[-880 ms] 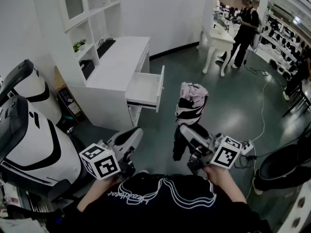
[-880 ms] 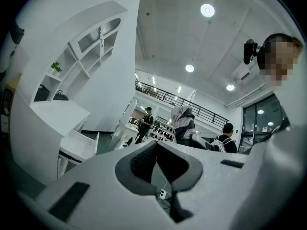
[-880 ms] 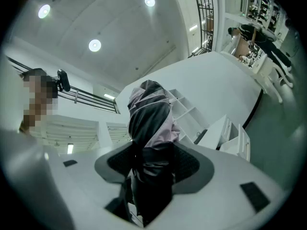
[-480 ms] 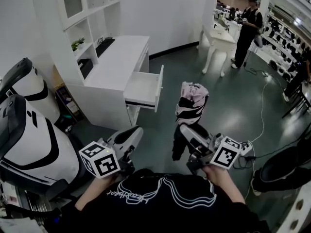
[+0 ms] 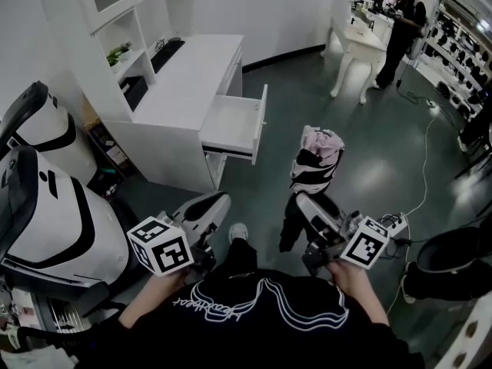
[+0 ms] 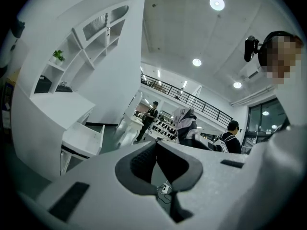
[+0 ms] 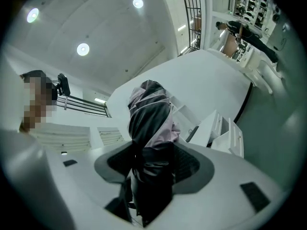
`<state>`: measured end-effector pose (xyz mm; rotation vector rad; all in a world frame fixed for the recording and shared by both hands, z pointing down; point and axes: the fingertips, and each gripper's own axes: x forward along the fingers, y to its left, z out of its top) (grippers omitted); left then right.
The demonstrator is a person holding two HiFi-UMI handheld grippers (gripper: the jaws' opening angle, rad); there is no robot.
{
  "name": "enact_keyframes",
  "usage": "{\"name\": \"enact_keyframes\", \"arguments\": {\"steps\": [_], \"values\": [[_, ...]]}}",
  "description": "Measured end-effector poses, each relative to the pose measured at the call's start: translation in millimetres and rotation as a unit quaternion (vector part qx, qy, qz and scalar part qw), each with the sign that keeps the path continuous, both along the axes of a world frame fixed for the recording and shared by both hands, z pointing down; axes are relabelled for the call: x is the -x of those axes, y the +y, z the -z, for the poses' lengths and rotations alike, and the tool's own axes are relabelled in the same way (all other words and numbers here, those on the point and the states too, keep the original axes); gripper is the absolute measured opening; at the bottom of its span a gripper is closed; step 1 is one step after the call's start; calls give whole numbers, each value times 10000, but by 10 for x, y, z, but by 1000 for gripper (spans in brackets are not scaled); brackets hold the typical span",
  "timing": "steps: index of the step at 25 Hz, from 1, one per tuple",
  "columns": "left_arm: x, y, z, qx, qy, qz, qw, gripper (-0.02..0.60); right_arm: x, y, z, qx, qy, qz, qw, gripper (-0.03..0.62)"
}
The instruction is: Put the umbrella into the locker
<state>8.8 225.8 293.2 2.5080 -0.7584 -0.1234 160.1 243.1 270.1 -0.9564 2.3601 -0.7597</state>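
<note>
gripping the folded umbrella [image 5: 315, 164] partway down its length, the right gripper [image 5: 309, 210] has both jaws clenched on the dark bundled fabric; in the right gripper view the umbrella [image 7: 148, 109] fills the gap between the pads of the right gripper [image 7: 153, 162] and rises above them, pink and black folds at the top; in the head view it stands roughly upright, leaning a little, held in the air over the grey-green floor [image 5: 361, 160] in front of the person; the left gripper [image 5: 209, 206] is held beside it, well apart from the umbrella, its jaws pressed together at the tips with nothing between them, as the left gripper view shows [image 6: 156, 145]; ahead and to the left stands a white desk [image 5: 192, 79] with one drawer [image 5: 234, 125] pulled open, the umbrella to the right of that drawer and not touching it; white shelving [image 5: 115, 21] rises behind the desk; a large white and black machine [image 5: 61, 221] sits at the left edge; another person [image 5: 403, 21] stands by a white table [image 5: 361, 41] far across the room.
</note>
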Motion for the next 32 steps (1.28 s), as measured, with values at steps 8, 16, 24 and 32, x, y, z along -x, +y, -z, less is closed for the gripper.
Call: {"name": "enact_keyframes", "arguments": {"steps": [8, 16, 24, 32], "values": [[-36, -597, -282, 435, 19, -103, 9990, 5, 0, -601, -266, 467, -20, -87, 9989, 238], [82, -1356, -555, 853, 1, -7, 9964, 5, 122, -1407, -525, 897, -51, -50, 9959, 238], [282, -2397, -820, 1177, -83, 123, 9929, 5, 479, -2544, -838, 1471, 55, 59, 9891, 238], [572, -3329, -1001, 1328, -95, 328, 9906, 5, 782, -3603, -1118, 1910, 221, 100, 9813, 238]]}}
